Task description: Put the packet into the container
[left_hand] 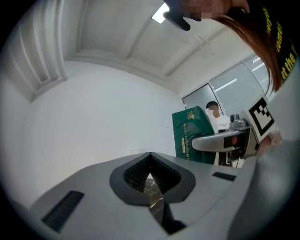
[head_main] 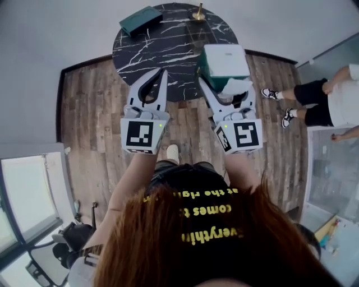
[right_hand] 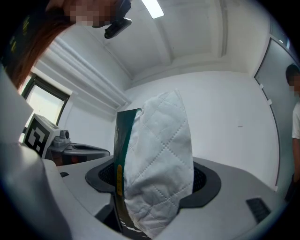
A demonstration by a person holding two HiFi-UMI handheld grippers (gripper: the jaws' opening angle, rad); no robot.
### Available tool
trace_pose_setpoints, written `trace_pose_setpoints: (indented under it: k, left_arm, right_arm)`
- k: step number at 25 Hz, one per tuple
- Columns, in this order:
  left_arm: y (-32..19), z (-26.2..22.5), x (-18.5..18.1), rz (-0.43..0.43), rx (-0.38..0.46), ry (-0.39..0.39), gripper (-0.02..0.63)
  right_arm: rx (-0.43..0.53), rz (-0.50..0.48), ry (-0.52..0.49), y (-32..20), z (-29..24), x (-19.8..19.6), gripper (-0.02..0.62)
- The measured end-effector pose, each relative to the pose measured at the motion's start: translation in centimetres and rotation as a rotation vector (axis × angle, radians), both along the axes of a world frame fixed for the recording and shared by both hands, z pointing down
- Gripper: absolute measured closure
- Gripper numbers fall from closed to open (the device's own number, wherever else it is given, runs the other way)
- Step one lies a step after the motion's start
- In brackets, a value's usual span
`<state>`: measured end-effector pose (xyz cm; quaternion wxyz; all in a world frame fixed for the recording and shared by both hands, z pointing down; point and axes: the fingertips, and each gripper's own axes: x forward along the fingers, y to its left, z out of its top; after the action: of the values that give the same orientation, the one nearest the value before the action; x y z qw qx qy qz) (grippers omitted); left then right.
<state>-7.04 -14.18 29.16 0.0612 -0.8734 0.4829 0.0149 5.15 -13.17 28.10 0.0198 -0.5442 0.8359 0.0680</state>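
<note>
My right gripper (head_main: 226, 85) is shut on a green and white packet of tissues (head_main: 225, 60), held in the air above the near right edge of the round black marble table (head_main: 162, 47). In the right gripper view the quilted white side of the packet (right_hand: 157, 159) fills the space between the jaws of the right gripper (right_hand: 154, 190). Beside it, my left gripper (head_main: 162, 73) is raised with jaws shut and nothing in them; in its own view the left gripper (left_hand: 152, 183) shows only a thin slit. A dark green container (head_main: 140, 20) lies at the table's far left.
A small brass object (head_main: 198, 13) stands at the table's far edge. A person in black shorts and sneakers (head_main: 291, 103) stands on the wooden floor to the right. Glass partitions are at the lower left and right.
</note>
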Motion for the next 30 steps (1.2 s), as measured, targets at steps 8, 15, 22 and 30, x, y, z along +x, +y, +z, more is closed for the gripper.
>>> trace_pose_setpoints:
  k: [8, 15, 22, 30]
  left_arm:
    - [-5.3, 0.5, -1.9, 0.04, -0.015, 0.004, 0.606]
    - [-8.6, 1.8, -1.7, 0.039, -0.052, 0.012, 0.606]
    - [-12.7, 2.5, -0.3, 0.008, -0.069, 0.004, 0.606]
    - [-18.5, 1.7, 2.2, -0.062, -0.038, 0.01, 0.606]
  right_arm:
    - [-0.023, 0.036, 0.008, -4.8, 0.4, -1.9, 0.227]
    - [-0.06, 0.037, 0.02, -8.1, 1.7, -1.5, 0.227]
    - [-0.075, 0.0, 0.011, -13.1, 2.4, -0.2, 0.227]
    - [-0.067, -0.068, 0.019, -19.3, 2.0, 2.1, 0.227]
